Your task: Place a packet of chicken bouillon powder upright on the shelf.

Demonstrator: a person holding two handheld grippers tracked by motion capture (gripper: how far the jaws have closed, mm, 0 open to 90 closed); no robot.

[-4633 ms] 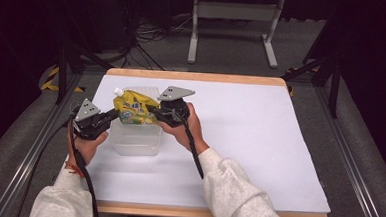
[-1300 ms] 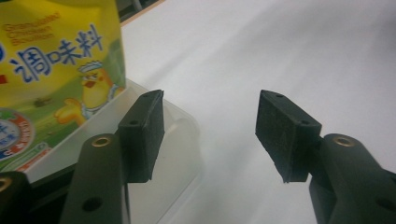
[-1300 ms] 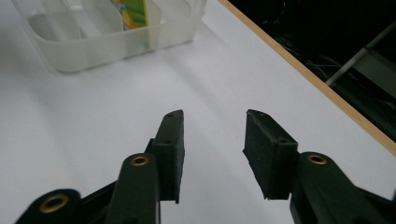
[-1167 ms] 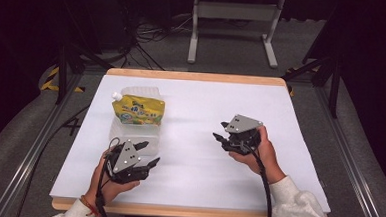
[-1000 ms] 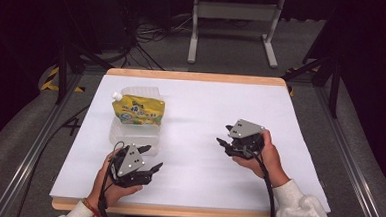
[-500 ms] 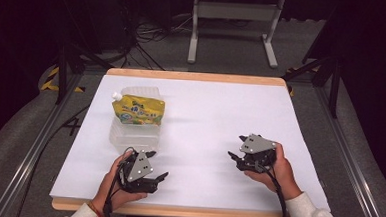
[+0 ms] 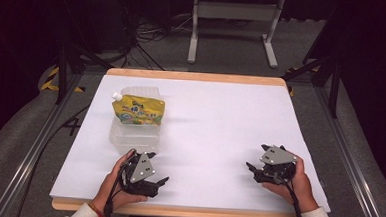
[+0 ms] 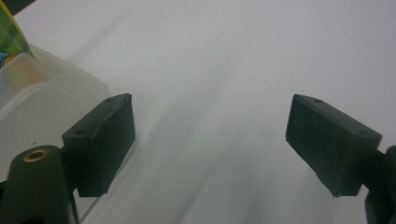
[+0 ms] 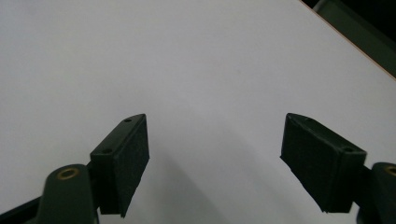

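Your left gripper point(image 7: 145, 178) and right gripper point(image 7: 270, 168) sit wide open and empty by the table's point(image 7: 220, 115) near edge; a careless left-hand nudge could topple the yellow pouch point(image 7: 138, 109) off the clear container point(image 7: 132, 135).

white table point(image 7: 220, 120), clear tub point(image 7: 132, 135)

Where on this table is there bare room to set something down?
The white table is bare between the left gripper and right gripper, and across its far right. Crowded: far left, where the yellow pouch sits in the clear container.
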